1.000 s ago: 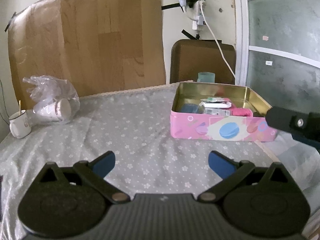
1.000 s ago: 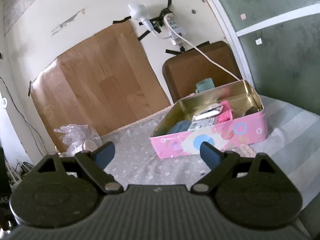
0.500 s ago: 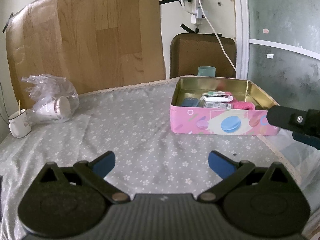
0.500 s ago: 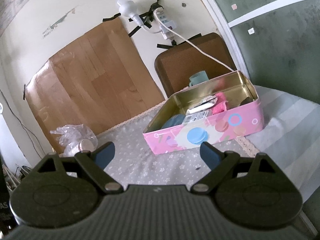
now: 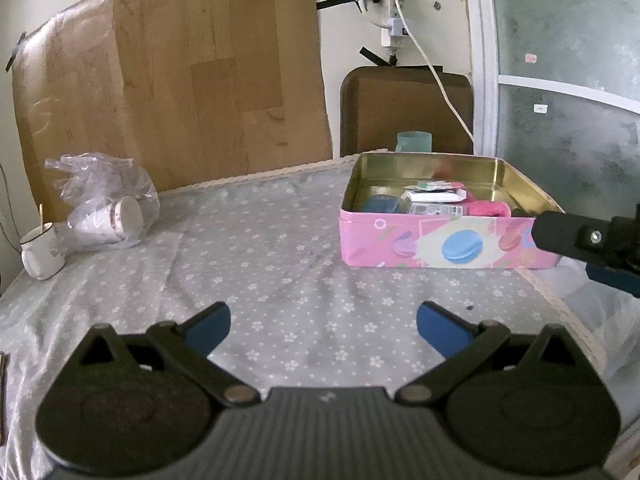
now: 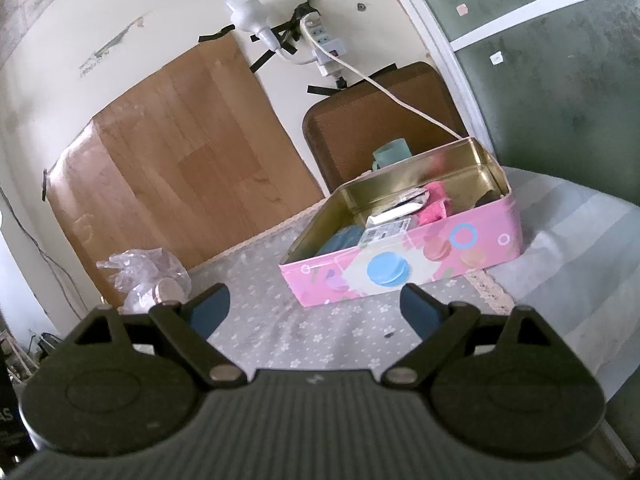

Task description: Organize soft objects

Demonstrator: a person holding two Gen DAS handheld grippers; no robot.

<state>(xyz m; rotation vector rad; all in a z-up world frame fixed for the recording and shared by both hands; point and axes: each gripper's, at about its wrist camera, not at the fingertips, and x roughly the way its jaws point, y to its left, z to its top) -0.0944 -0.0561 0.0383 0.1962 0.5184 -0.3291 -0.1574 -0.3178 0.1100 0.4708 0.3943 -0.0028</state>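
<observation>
A pink tin box [image 5: 440,246] with a gold inside stands open on the grey flowered tablecloth [image 5: 260,248], right of centre. In it lie a pink fluffy cloth [image 5: 488,209], a blue soft item [image 5: 380,203] and white packets [image 5: 434,198]. The box also shows in the right wrist view [image 6: 404,268], with the pink cloth [image 6: 434,206] inside. My left gripper [image 5: 322,326] is open and empty over the cloth, short of the box. My right gripper [image 6: 314,310] is open and empty, just in front of the box; one of its fingers [image 5: 572,236] shows at the right edge of the left wrist view.
A clear plastic bag with paper cups [image 5: 106,208] and a white mug [image 5: 40,254] lie at the table's left. A teal cup [image 5: 414,142] and a brown chair back [image 5: 404,108] stand behind the box. The table's right edge [image 5: 560,300] is close.
Both grippers have shifted slightly and the views have tilted; the box sits a little nearer and lower in the right wrist view. Both grippers stay open and empty.
</observation>
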